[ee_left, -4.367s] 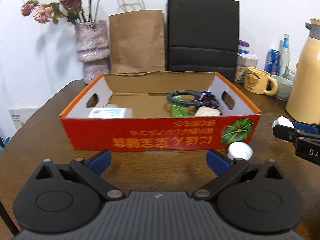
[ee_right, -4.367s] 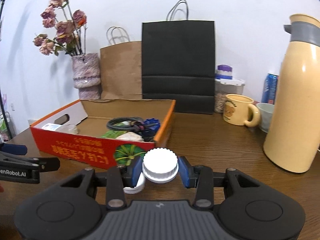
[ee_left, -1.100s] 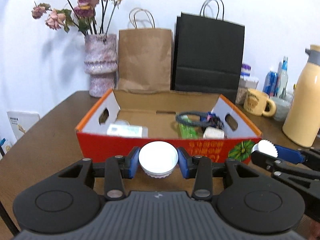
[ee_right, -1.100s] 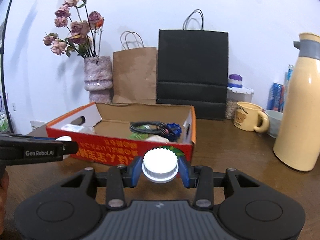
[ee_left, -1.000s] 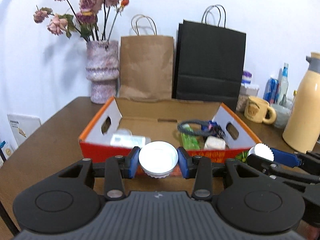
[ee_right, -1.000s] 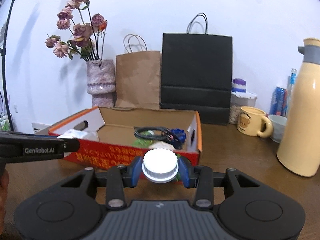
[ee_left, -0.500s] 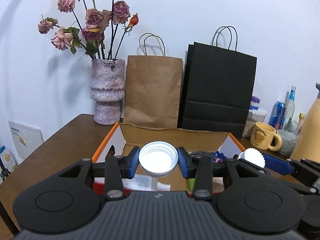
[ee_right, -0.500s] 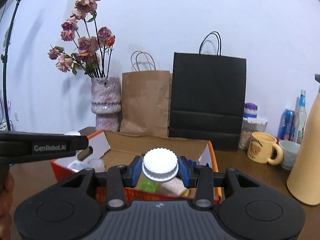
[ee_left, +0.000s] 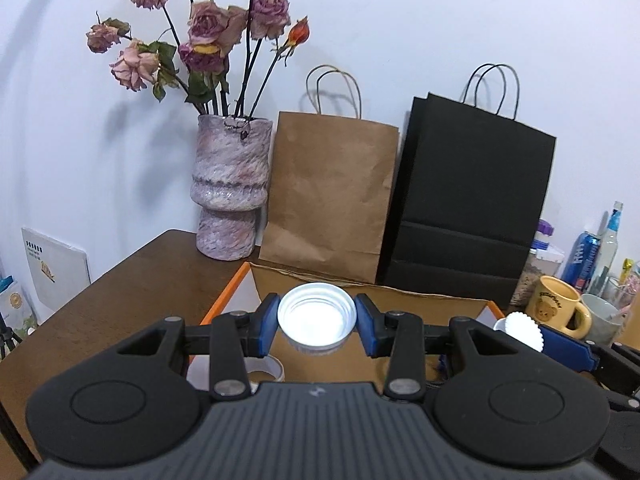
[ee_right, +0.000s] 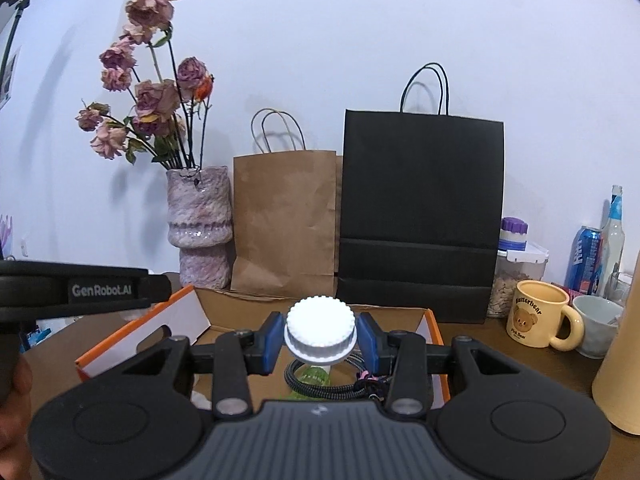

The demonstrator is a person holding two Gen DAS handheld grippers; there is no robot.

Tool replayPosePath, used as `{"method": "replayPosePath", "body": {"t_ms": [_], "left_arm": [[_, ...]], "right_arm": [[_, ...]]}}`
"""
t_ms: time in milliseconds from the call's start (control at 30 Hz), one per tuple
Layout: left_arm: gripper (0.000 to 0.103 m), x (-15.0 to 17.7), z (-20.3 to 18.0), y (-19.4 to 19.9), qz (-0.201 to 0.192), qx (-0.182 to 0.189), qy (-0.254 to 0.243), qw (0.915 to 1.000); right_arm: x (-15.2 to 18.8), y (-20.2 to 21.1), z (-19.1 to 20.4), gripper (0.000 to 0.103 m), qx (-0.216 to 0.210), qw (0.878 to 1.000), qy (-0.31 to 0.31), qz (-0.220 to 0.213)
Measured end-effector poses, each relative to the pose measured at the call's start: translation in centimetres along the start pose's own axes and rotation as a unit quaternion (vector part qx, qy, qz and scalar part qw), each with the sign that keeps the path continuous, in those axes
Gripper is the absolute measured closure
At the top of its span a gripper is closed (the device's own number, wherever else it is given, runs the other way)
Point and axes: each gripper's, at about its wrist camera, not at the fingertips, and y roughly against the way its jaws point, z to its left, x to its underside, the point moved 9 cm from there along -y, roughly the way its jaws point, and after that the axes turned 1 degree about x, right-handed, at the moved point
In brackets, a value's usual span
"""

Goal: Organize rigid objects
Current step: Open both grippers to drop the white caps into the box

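My left gripper (ee_left: 317, 325) is shut on a white lid (ee_left: 316, 322), hollow side up, held above the left part of the orange cardboard box (ee_left: 224, 300). My right gripper (ee_right: 320, 338) is shut on a white ribbed cap (ee_right: 319, 334), held above the box (ee_right: 132, 328). Below it in the box lie a black cable coil (ee_right: 320, 386) and a green item (ee_right: 314, 376). The right gripper and its cap also show in the left wrist view (ee_left: 522, 330). The left gripper's arm shows in the right wrist view (ee_right: 80, 290). A tape roll (ee_left: 266, 370) lies in the box.
Behind the box stand a pink vase with dried roses (ee_left: 230, 188), a brown paper bag (ee_left: 328, 196) and a black paper bag (ee_left: 472, 200). To the right are a yellow bear mug (ee_right: 540, 314), a grey cup (ee_right: 598, 324), a can, a bottle and a tan thermos (ee_right: 624, 352).
Both grippers have risen and moved forward over the box, each still holding its white piece. The box now sits lower in both views.
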Motion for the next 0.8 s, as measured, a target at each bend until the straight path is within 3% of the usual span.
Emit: {"method": "replayPosePath", "body": {"t_ms": [633, 733, 800], "left_arm": [[0.061, 1.9, 0.6, -6.3, 0.051, -0.033, -0.042, 0.9972], [0.052, 2.0, 0.6, -6.3, 0.054, -0.036, -0.051, 0.9966], [0.032, 2.0, 0.7, -6.2, 0.052, -0.035, -0.051, 0.9967]], "right_arm": [[2.8, -7.2, -1.0, 0.064, 0.008, 0.998, 0.008, 0.062], [3.3, -7.4, -1.3, 0.063, 0.010, 0.997, 0.004, 0.072], [3.4, -7.3, -1.5, 0.059, 0.013, 0.997, 0.004, 0.074]]}}
